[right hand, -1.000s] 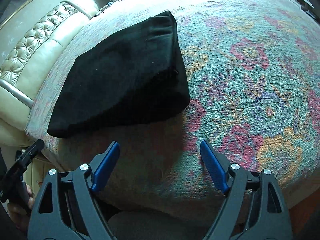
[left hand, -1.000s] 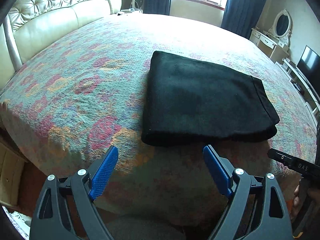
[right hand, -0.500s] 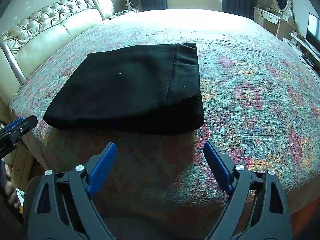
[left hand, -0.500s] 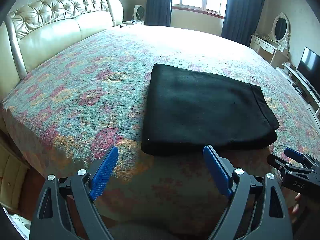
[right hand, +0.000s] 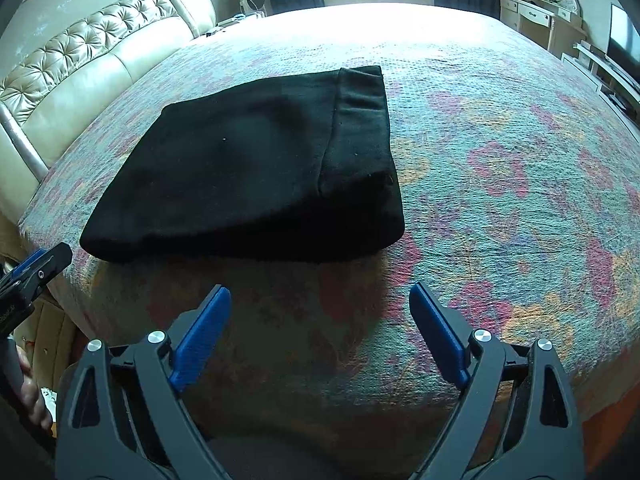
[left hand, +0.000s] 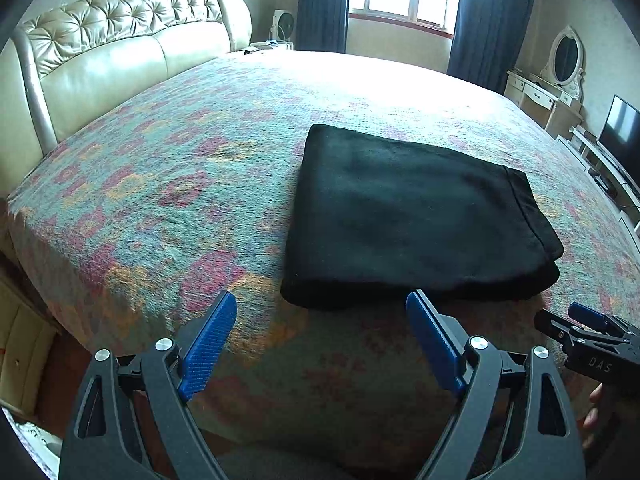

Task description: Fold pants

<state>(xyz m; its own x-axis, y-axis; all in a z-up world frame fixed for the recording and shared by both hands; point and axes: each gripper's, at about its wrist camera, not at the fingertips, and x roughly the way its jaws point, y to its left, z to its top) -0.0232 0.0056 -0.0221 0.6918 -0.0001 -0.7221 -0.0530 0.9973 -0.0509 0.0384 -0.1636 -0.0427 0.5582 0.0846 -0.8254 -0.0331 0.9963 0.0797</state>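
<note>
Folded pants (left hand: 416, 216) on bed (left hand: 168, 184); both grippers empty, apart.

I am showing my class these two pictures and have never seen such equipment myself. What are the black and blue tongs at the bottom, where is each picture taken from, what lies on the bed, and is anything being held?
There is no robot here. A person holds a two-finger gripper in each hand, and each gripper carries a wide-angle camera looking forward along its fingers. So one picture looks out from the left gripper, the other from the right gripper. The blue pads are the fingertips.

Each camera also catches the other gripper at the edge of its view.

On the bed, which has a flowered cover, lie black pants, already folded into a flat rectangle near the front edge.

Nothing is held: both grippers are open and hover short of the pants, apart from them.
</note>
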